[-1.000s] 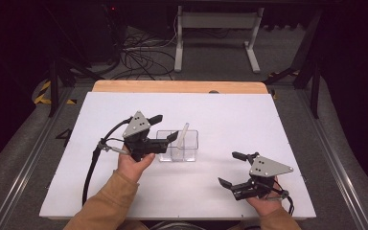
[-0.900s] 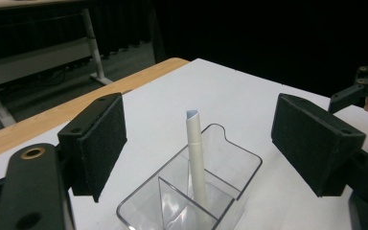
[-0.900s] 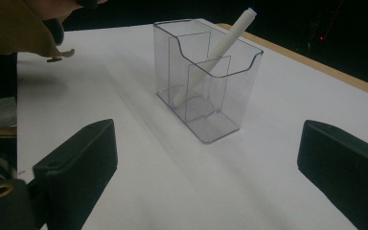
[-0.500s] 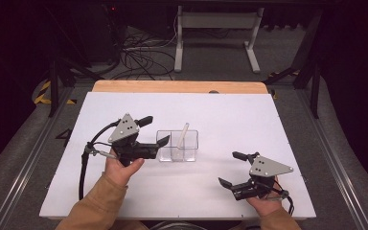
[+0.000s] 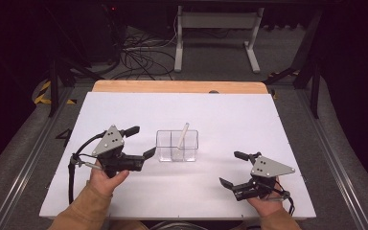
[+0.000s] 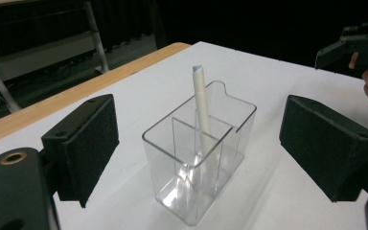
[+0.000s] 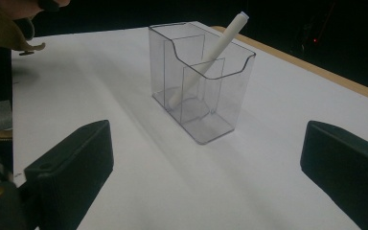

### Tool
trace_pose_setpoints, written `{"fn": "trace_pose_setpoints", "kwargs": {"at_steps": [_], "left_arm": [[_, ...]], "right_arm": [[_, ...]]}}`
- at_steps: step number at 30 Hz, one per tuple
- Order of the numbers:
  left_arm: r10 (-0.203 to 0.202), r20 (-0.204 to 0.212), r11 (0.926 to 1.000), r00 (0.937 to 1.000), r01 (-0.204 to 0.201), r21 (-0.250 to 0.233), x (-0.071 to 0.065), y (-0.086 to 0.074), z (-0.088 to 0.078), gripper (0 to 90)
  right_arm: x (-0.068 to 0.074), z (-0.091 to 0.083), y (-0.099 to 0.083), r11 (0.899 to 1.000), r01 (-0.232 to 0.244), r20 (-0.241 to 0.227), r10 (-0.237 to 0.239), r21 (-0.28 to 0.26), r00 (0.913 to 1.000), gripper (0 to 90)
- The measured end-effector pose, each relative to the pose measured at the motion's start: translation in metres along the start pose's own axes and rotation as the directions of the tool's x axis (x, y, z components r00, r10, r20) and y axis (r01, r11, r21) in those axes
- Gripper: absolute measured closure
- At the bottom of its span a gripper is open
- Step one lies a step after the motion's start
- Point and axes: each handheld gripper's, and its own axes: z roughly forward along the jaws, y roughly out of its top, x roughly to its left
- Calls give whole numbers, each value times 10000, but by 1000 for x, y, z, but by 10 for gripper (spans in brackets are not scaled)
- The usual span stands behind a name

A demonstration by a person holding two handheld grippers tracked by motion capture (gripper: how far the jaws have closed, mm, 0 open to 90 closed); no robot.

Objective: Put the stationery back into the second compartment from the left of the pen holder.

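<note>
White table [image 5: 220,115], dark room. My left gripper [image 5: 141,143] has backed off left from the clear box [image 5: 177,146], jaws just spreading, empty; pen [image 5: 183,135] left standing inside. Right gripper [image 5: 232,168] spread, empty.

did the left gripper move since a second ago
Yes. In the high view the left gripper has drawn back leftward from the clear container, its jaws have just been opening, with nothing between them.

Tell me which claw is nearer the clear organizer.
Left. The left claw sits just to the left of the clear organizer, jaws open and apart from it. The right claw rests farther off, toward the near right.
</note>
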Motion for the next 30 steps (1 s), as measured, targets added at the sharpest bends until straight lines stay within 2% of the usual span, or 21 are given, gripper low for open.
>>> {"fn": "trace_pose_setpoints", "kwargs": {"at_steps": [2,7,16,18,23,26,28,30], "left_arm": [[103,-117,9999,9999,-102,70,1,-5,-4,140],[-166,-203,9998,9997,169,143,6,-22,-15,141],[-372,-499,9990,9981,383,230,18,-54,-36,137],[-590,-498,9979,9970,602,238,21,-63,-40,135],[-937,-899,9946,9915,972,358,27,-80,-48,131],[-811,-1234,9943,9890,889,592,28,-91,-50,130],[-941,-1267,9922,9875,1035,702,30,-96,-52,130],[-1284,-1226,9886,9841,1369,633,31,-98,-53,130]], "right_arm": [[-1,0,0,10000,-7,15,7,-37,10000,44],[-1,0,-1,10000,-14,46,14,-28,10000,39],[-2,-1,-2,9999,-18,88,19,-100,10000,32],[-2,-1,-3,10000,-30,81,31,-72,10000,31],[-2,1,-3,10000,-18,95,19,-45,10000,31],[-1,1,-3,10000,0,99,0,7,10000,31],[-2,1,-4,10000,-2,92,2,16,10000,31],[-3,1,-5,10000,-35,119,34,26,9999,31]]}}
